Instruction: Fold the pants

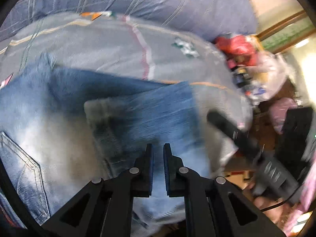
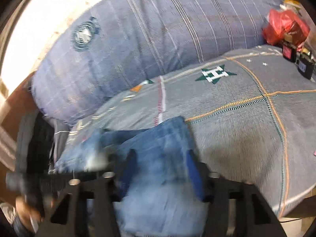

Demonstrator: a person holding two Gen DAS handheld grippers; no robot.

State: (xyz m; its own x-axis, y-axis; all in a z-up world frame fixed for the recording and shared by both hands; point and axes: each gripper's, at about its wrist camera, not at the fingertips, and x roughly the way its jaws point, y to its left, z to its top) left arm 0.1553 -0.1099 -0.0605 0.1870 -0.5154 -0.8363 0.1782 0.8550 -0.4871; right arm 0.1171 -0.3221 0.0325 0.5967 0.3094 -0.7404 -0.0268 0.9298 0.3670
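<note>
Blue jeans [image 1: 83, 106] lie on a grey patterned bedsheet [image 1: 110, 45], with a back pocket at lower left and a leg folded across the middle. My left gripper [image 1: 158, 148] hovers just over the denim, its jaws a narrow gap apart with nothing between them. In the right wrist view the jeans [image 2: 158, 158] lie under and between the fingers of my right gripper [image 2: 161, 158], which stands wide open over the cloth. The right gripper also shows in the left wrist view [image 1: 219, 118] at the bed's right edge. Both views are blurred by motion.
A large blue-grey striped pillow [image 2: 158, 29] lies along the back of the bed. Red plastic bags [image 2: 284, 25] and small dark boxes [image 2: 305, 67] sit at the far right corner. The bed's edge [image 2: 292, 207] drops off at lower right.
</note>
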